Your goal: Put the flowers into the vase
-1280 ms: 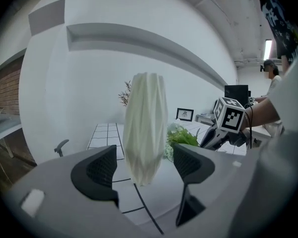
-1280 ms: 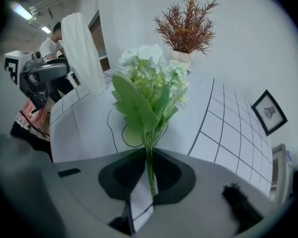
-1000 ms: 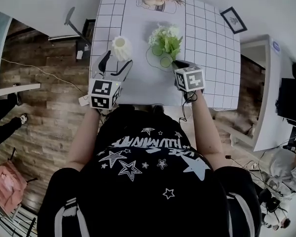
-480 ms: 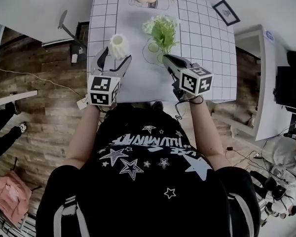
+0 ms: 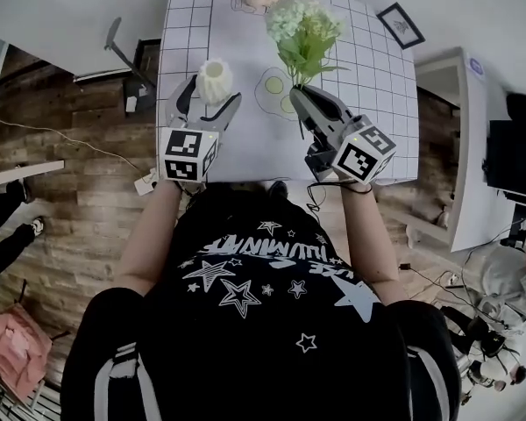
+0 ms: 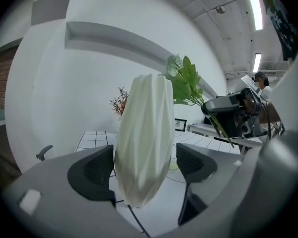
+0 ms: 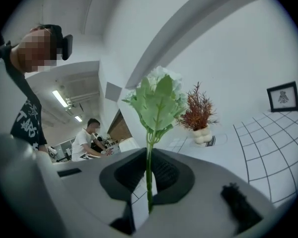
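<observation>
My R gripper (image 5: 300, 95) is clamped on the stem of the green-white artificial flower sprig (image 5: 305, 33), held upright above the white gridded table (image 5: 245, 139) for insertion. My L gripper (image 5: 209, 103) has its jaws apart, just opened wider, loosely straddling the white ribbed vase (image 5: 214, 79), prob. to steady it.

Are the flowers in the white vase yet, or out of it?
Out. The right gripper is shut on the stem of the flowers, holding them up beside the white vase; nothing sticks out of the vase.

A black T-shirt (image 5: 263, 323) printed with white stars and lettering.
</observation>
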`<state>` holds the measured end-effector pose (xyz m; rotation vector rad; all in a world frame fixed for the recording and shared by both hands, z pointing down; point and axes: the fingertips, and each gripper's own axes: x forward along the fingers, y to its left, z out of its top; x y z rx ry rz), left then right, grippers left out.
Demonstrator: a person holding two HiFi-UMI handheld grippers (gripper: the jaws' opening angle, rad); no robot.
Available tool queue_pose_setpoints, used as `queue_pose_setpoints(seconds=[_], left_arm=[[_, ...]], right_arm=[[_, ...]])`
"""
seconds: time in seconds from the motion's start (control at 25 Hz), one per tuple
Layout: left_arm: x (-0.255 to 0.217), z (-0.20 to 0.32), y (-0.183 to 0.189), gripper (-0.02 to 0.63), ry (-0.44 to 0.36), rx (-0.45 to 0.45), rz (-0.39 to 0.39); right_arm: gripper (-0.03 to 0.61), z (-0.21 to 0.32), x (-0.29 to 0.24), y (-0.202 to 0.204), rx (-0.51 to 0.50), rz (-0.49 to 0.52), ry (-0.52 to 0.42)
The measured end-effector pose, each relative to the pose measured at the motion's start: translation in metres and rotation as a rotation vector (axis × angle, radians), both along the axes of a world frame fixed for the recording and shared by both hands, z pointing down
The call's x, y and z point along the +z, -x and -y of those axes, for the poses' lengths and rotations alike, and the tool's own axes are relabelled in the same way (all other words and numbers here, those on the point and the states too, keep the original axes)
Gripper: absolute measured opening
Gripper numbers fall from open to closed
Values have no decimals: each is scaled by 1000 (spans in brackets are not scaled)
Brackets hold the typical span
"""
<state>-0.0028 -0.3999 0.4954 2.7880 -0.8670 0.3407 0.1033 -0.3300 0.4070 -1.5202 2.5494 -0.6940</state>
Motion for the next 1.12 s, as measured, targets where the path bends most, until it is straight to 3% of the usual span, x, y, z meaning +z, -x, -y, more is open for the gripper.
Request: queue_pose_setpoints(seconds=[0.2, 0.4, 0.72, 1.12], left_arm=[[3, 8, -2, 387, -11, -34, 23], [4, 11, -6, 379, -28, -14, 49], [5, 6, -4, 373, -38, 36, 53], [8, 6, -4, 373, -24, 63, 62]], right_arm=[[37, 5, -20, 10, -30, 4, -38], [37, 9, -35, 20, -68, 24, -80], [37, 27, -88, 46, -148, 135, -213], [37, 74, -144, 91, -193, 124, -386]])
